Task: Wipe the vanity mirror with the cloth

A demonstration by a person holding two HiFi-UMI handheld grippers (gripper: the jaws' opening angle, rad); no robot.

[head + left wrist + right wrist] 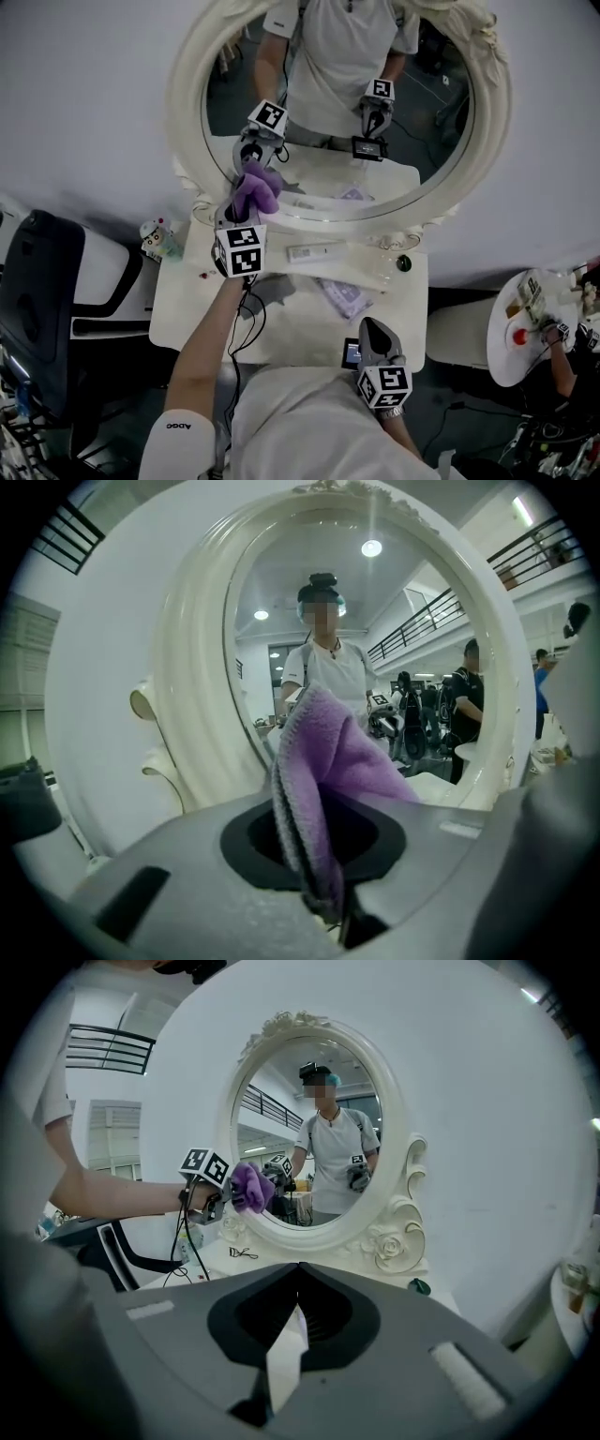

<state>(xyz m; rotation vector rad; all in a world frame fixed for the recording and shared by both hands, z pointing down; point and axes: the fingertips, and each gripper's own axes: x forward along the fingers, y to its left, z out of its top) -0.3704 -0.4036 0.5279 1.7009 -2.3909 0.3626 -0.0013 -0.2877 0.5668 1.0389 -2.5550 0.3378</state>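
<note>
Gripping a bunched purple cloth in its fingers, the left gripper holds it against the lower-left edge of the oval vanity mirror. The right gripper hangs over the tabletop's near edge, fingers closed together on nothing.

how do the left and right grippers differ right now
Load: the left gripper is shut on the purple cloth; the right gripper has its jaws together with nothing between them.
Place: the left gripper is up at the lower left of the mirror, with the cloth against it; the right gripper sits low over the near edge of the table, well back from the mirror.
Shared: both point toward the mirror.
</note>
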